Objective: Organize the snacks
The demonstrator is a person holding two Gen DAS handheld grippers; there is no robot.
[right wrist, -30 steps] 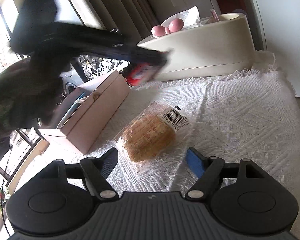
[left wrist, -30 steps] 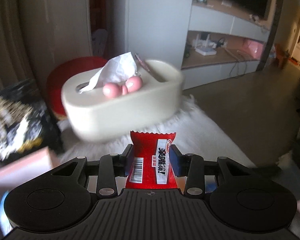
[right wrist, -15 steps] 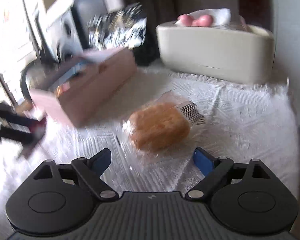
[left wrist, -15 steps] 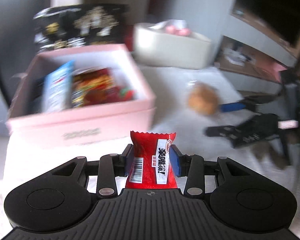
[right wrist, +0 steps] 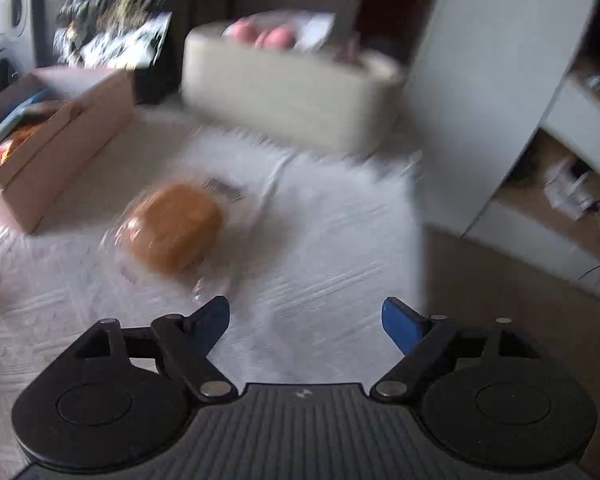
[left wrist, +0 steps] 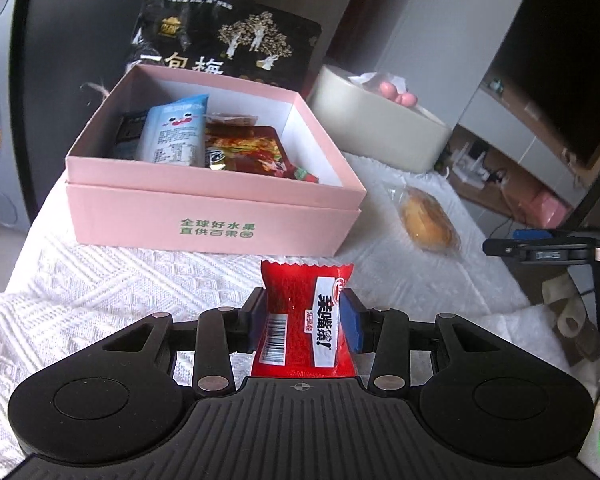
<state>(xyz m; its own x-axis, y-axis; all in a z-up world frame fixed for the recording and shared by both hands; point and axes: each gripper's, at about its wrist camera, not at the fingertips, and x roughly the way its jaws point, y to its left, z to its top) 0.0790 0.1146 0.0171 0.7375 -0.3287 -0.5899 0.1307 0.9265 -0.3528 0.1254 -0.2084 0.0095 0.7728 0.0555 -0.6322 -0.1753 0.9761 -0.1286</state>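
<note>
My left gripper (left wrist: 304, 316) is shut on a red snack packet (left wrist: 306, 320) with a white label and a barcode, held upright just in front of the open pink box (left wrist: 216, 208). Several snack packs lie inside the box, among them a pale blue one (left wrist: 176, 136) and a red one (left wrist: 248, 148). A wrapped bun (left wrist: 428, 222) lies on the white cloth to the right of the box. In the blurred right wrist view, my right gripper (right wrist: 306, 320) is wide apart, its jaws closing with nothing between them, and the bun (right wrist: 172, 228) lies ahead to its left.
A beige tissue box (left wrist: 376, 124) with pink balls on top stands behind the bun. A black snack bag (left wrist: 224, 40) leans behind the pink box. The white knitted cloth (left wrist: 112, 280) ends at a drop on the right (right wrist: 416, 240). My right gripper's tip (left wrist: 540, 248) shows at the far right.
The left gripper swung from facing the tissue box to facing the pink box, still holding the red packet. The right gripper turned right and rose a little, so the bun now lies further left.
</note>
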